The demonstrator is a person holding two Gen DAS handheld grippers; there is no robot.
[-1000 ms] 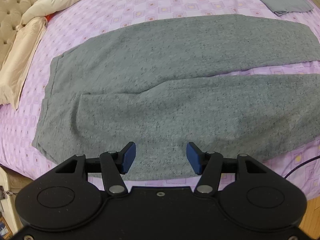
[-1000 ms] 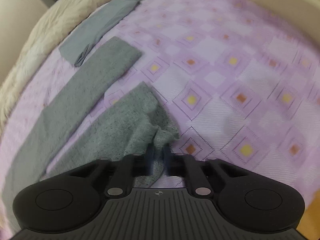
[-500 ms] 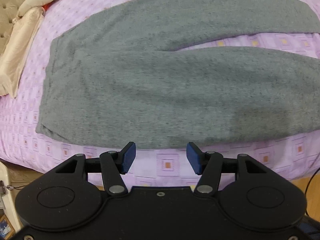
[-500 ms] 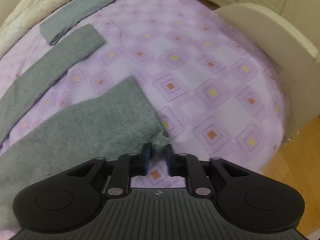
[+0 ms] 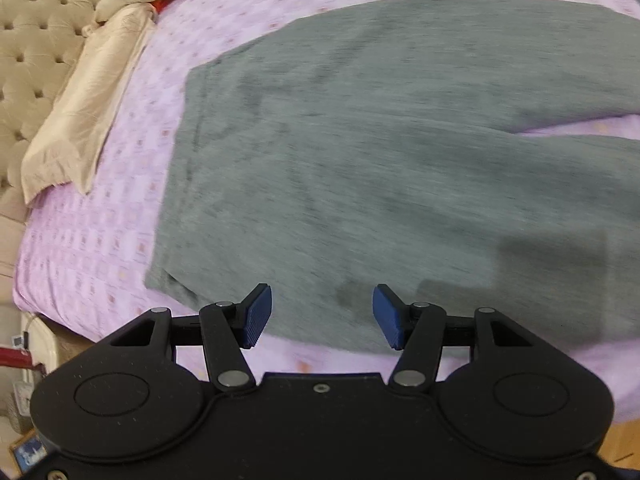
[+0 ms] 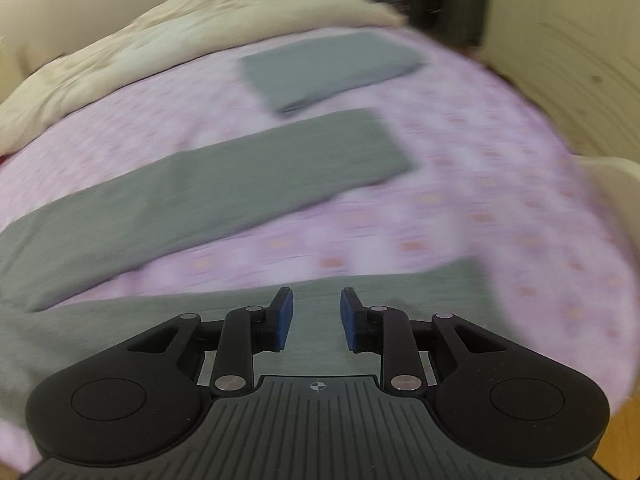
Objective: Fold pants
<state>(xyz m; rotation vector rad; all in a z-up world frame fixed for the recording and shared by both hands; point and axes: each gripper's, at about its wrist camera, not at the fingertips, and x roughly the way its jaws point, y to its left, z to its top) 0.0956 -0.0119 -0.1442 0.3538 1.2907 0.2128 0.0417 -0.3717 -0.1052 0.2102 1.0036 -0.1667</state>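
Grey sweatpants (image 5: pixel 380 152) lie flat on the purple patterned bedsheet (image 5: pixel 112 216), waistband to the left, both legs running right. My left gripper (image 5: pixel 322 316) is open above the near edge of the seat, close to the waistband's near corner, with nothing between its blue pads. In the right wrist view the far leg (image 6: pixel 224 188) stretches across the bed and the near leg (image 6: pixel 400 284) lies under my right gripper (image 6: pixel 316 318). Its jaws are opening, the pads stand apart, and no cloth is pinched between them.
A folded grey garment (image 6: pixel 328 68) lies beyond the far leg. A cream duvet (image 6: pixel 160 52) is bunched along the bed's far side. Beige pillows (image 5: pixel 88 96) and a tufted headboard (image 5: pixel 36 40) sit left. A cream footboard (image 6: pixel 568 80) rises at the right; wooden floor shows below.
My right gripper has let go of the near leg's cuff, opened, and rolled while swinging over the leg. My left gripper has shifted left toward the waistband and stayed open.
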